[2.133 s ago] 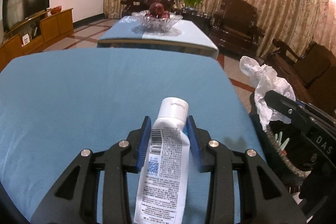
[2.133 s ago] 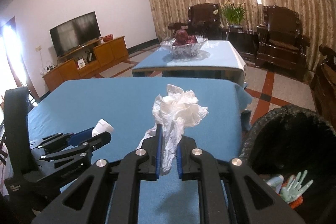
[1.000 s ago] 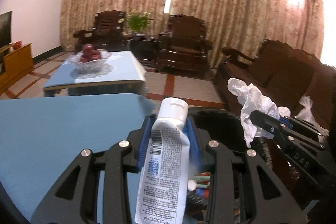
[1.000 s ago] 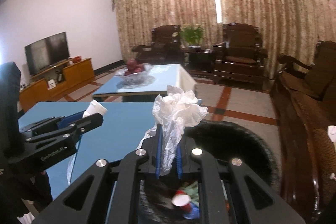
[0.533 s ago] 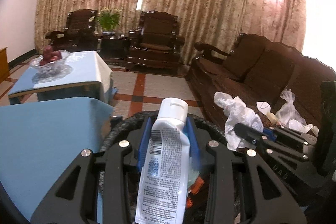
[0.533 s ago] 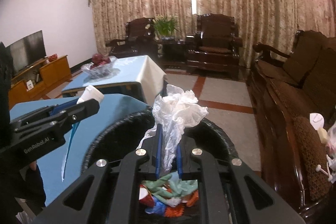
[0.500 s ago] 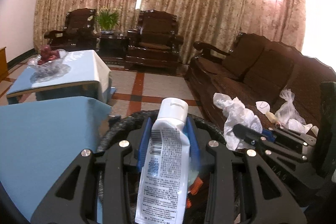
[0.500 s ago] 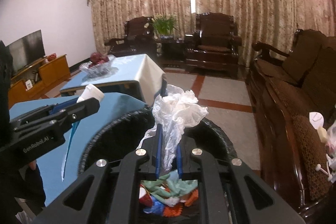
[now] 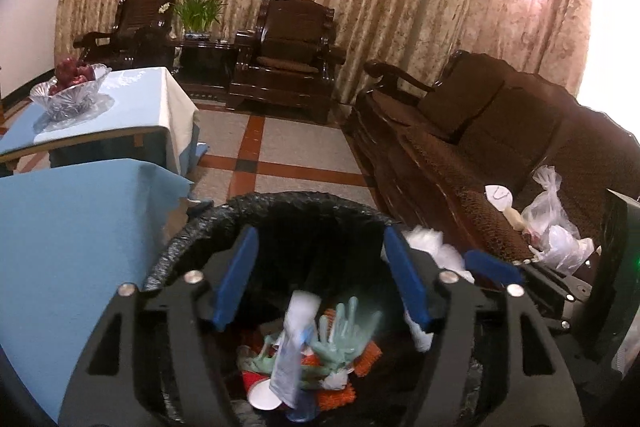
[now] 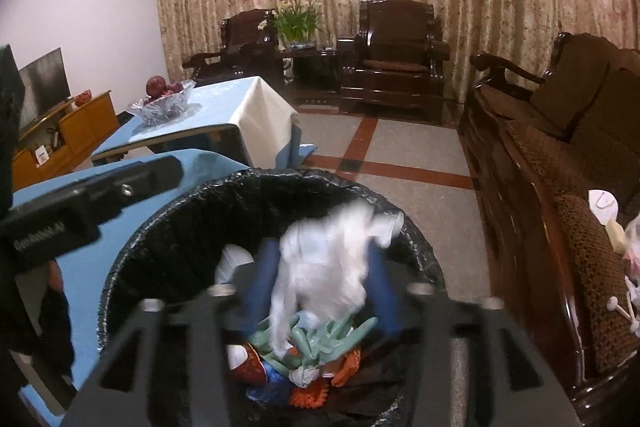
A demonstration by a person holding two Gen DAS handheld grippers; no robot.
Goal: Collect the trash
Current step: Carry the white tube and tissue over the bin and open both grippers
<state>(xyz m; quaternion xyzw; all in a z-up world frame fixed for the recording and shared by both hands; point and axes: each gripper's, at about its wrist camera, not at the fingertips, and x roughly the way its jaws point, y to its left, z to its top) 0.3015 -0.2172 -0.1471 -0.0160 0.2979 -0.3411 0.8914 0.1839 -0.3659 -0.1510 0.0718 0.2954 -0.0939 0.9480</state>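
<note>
Both tools hang spread over the black-lined trash bin (image 9: 224, 215): the left tool (image 9: 316, 283) is empty, its white tube (image 9: 292, 351) blurred among the trash inside; the right tool (image 10: 320, 287) stands apart around the blurred white tissue (image 10: 328, 259). The blue table (image 9: 72, 223) edge touches the bin's left rim.

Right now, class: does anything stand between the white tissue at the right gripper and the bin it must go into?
Nothing visible does. The right gripper is open above the black-lined bin, and the white tissue hangs blurred between its blue pads, directly over the green gloves and other trash already inside.
</note>
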